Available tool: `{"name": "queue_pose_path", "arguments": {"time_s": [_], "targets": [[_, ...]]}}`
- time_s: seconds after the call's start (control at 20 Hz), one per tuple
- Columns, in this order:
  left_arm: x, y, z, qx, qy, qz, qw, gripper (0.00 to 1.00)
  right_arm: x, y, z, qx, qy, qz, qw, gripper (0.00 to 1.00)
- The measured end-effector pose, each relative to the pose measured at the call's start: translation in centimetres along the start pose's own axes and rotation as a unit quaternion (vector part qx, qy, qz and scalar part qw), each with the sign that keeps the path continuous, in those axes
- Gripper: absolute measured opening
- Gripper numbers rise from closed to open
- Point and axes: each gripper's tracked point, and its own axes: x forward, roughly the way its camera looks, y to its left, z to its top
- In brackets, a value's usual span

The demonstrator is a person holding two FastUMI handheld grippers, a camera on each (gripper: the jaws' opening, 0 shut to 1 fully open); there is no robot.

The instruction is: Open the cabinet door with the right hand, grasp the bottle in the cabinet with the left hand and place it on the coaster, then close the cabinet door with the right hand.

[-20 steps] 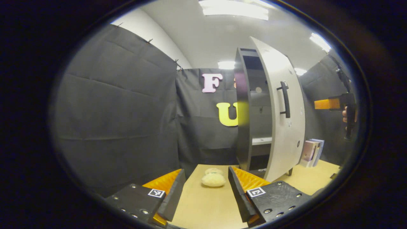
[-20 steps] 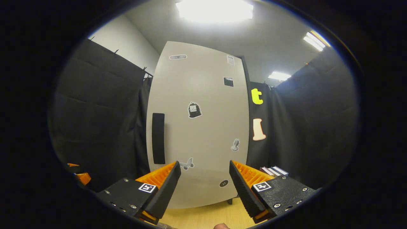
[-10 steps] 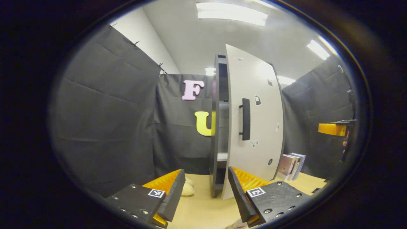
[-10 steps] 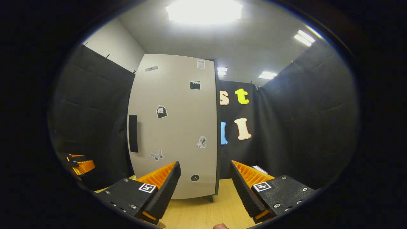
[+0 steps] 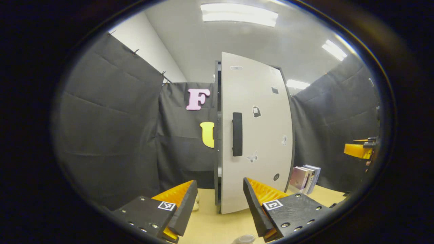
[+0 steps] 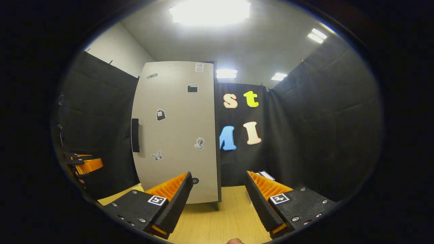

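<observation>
Both grippers are hanging released with nothing between their fingers: the left gripper [image 5: 218, 203] is pointing along the tan tabletop [image 5: 210, 225] toward the cabinet, and the right gripper [image 6: 218, 200] is facing the pale cabinet door [image 6: 176, 132] from farther right, well apart from it. Seen from the left gripper, the right one is showing small at the far right edge, clear of the door. Beyond the left fingers, the cabinet door [image 5: 254, 132] is standing nearly flush against the dark cabinet frame [image 5: 217, 135], with only a thin sliver of interior showing along its left edge, so I am judging it as closed or all but closed. Its black handle [image 5: 237, 134] is sitting near that left edge, untouched by either gripper. At the very bottom of the left gripper view a small round clear top, possibly the bottle [image 5: 244, 239], is peeking up just near the fingers; the coaster itself I cannot make out. A few books [image 5: 305, 176] are leaning to the right of the cabinet. Judging by this layout, the task is looking essentially finished, with perhaps a last nudge of the door remaining
</observation>
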Motion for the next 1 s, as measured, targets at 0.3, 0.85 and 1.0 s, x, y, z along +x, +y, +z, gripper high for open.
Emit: {"name": "queue_pose_path", "arguments": {"time_s": [0.3, 0.85, 1.0], "targets": [[-0.5, -0.2, -0.2, 0.003, 0.000, 0.013, 1.000, 0.78, -0.3, 0.4, -0.9, 0.011, 0.006, 0.010, 1.000, 0.95], [-1.5, 2.0, -0.3, 0.003, -0.005, 0.036, 0.999, 0.83, 0.6, 2.2, -0.4, 0.000, -0.005, 0.015, 1.000, 0.95], [-1.7, 2.7, -0.2, 0.005, -0.011, 0.042, 0.999, 0.78, 0.8, 2.2, -0.5, 0.003, -0.003, 0.009, 1.000, 0.95]]}}
